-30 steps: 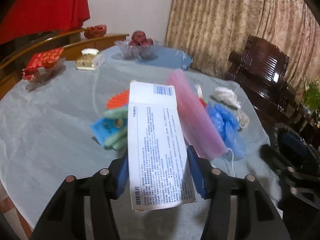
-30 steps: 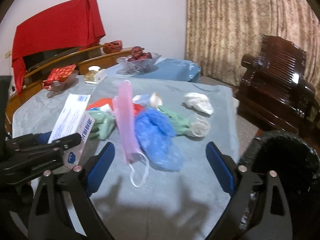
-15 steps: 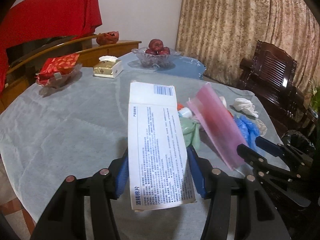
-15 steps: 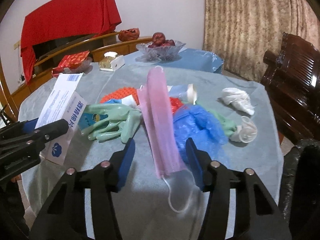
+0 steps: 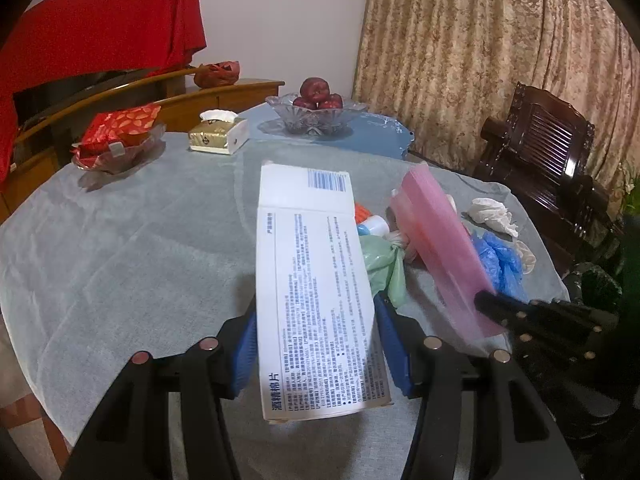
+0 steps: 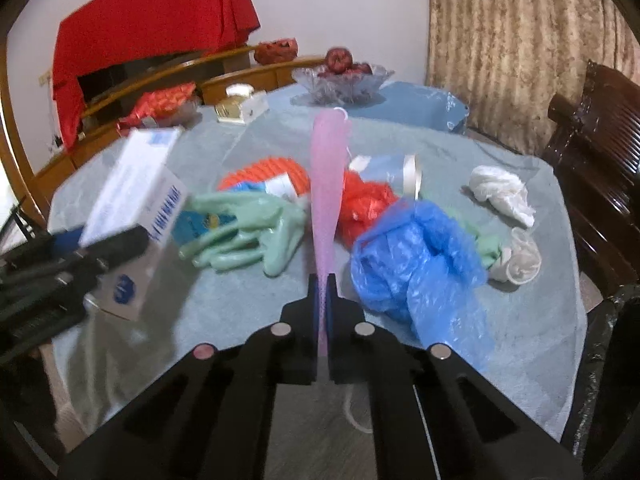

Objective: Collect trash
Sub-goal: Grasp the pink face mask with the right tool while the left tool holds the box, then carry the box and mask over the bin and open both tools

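Right gripper has just been closing and now pinches the pink mask above the table's near edge; its thin hold could slip, dropping the mask among the litter

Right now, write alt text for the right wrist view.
The right gripper has just closed its fingers on a pink mask above a grey table strewn with green gloves and blue plastic. At left, the left gripper holds a white box.

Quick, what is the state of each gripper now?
Left gripper: closed on the white box.
Right gripper: just closed, fingers shut on the pink face mask.
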The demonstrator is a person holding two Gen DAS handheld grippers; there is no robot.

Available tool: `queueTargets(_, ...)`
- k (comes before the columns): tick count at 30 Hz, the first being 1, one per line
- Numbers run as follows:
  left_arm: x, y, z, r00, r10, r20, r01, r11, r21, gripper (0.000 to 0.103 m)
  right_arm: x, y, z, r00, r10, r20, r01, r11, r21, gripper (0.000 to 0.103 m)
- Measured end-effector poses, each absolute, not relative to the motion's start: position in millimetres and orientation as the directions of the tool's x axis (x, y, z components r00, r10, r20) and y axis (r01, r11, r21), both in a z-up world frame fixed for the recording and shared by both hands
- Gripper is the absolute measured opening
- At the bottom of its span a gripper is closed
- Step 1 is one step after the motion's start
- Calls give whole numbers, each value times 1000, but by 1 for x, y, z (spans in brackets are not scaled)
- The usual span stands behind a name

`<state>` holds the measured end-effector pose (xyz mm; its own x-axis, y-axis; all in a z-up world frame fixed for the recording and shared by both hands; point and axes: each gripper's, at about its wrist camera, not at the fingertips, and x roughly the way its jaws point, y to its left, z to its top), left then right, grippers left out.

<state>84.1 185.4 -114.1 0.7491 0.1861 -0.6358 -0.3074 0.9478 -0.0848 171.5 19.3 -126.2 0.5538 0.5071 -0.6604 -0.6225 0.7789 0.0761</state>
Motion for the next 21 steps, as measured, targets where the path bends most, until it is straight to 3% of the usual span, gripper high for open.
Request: queueTargets(21,86,112,-67,827,70,-557,-159,981,-113,54,141,-69,-49,675,513,-529,-548,830,106,2)
